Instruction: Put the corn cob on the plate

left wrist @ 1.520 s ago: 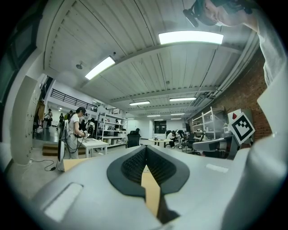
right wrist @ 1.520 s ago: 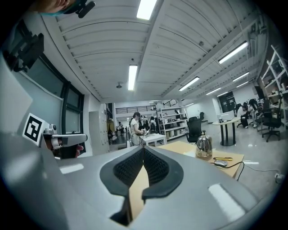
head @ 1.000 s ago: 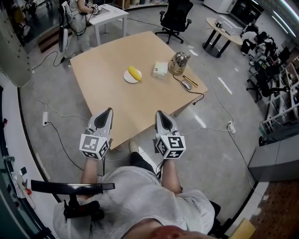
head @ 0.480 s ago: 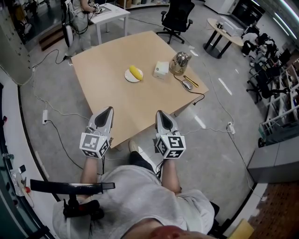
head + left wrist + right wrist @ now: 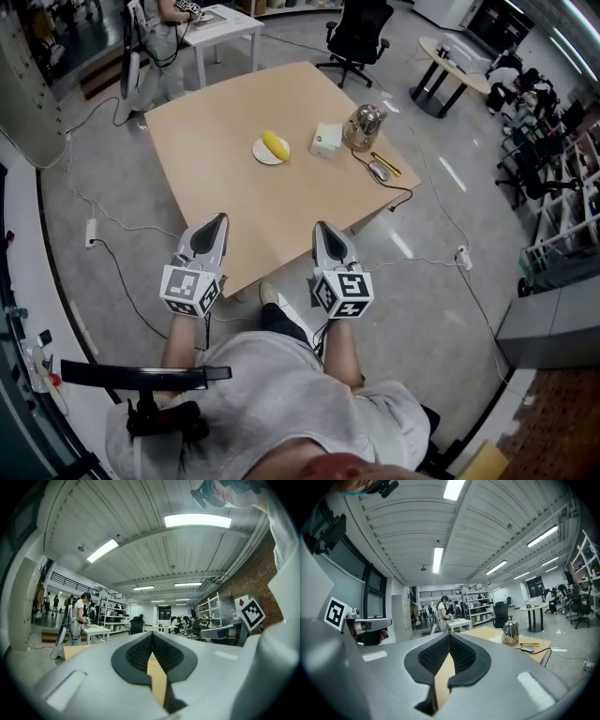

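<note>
Corn cob: the yellow corn cob (image 5: 274, 145) is lying on the white plate (image 5: 262, 155), on the far half of the counter (image 5: 234, 202) and well apart from both grippers.
Left gripper: the left gripper (image 5: 218, 221) is hovering at the near corner of the counter, on the left, pointing toward the far side. Its jaws are meeting tip to tip, closed with nothing between them.
Right gripper: the right gripper (image 5: 322, 227) is hovering beside it on the right, pointing the same way. Its jaws are likewise pressing together, closed and gripping nothing.
Neighbours: a white box (image 5: 325, 140) is sitting just right of the plate. A metal kettle (image 5: 364, 126) is standing just right of the box. A mouse (image 5: 378, 171) and a yellow pencil (image 5: 383, 163) are lying nearer the right corner.
Change: compared with a second ago, both grippers are keeping the same spots. The counter with everything on it is showing slightly further right in the head view. The corn cob is staying on the plate.
</note>
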Available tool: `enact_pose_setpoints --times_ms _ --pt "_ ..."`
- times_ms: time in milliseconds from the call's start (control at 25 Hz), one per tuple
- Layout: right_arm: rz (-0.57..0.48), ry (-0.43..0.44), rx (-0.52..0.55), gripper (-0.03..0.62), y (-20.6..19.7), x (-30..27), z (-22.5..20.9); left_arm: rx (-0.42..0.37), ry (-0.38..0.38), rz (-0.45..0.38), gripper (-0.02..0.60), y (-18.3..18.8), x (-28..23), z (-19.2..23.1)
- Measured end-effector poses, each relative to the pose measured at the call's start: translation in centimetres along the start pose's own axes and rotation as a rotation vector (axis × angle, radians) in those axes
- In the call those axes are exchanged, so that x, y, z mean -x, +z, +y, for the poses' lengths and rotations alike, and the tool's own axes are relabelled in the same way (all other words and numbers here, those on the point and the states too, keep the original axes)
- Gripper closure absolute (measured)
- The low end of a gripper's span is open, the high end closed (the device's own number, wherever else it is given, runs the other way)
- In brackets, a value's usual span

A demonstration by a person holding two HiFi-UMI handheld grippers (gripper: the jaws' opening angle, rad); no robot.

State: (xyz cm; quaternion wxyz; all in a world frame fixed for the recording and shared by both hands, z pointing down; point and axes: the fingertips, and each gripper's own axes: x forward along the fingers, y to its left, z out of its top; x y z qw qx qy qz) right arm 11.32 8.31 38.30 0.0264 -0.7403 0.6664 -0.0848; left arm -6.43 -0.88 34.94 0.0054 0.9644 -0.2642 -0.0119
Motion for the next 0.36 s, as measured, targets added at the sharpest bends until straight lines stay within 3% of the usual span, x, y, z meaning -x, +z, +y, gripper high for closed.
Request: enact_pose_setpoints --times_ms 360 --pt "0.003 -0.002 -0.009 0.588 -0.36 -0.59 -0.13 0.001 -0.004 0.004 0.561 -0.25 -0.49 0.33"
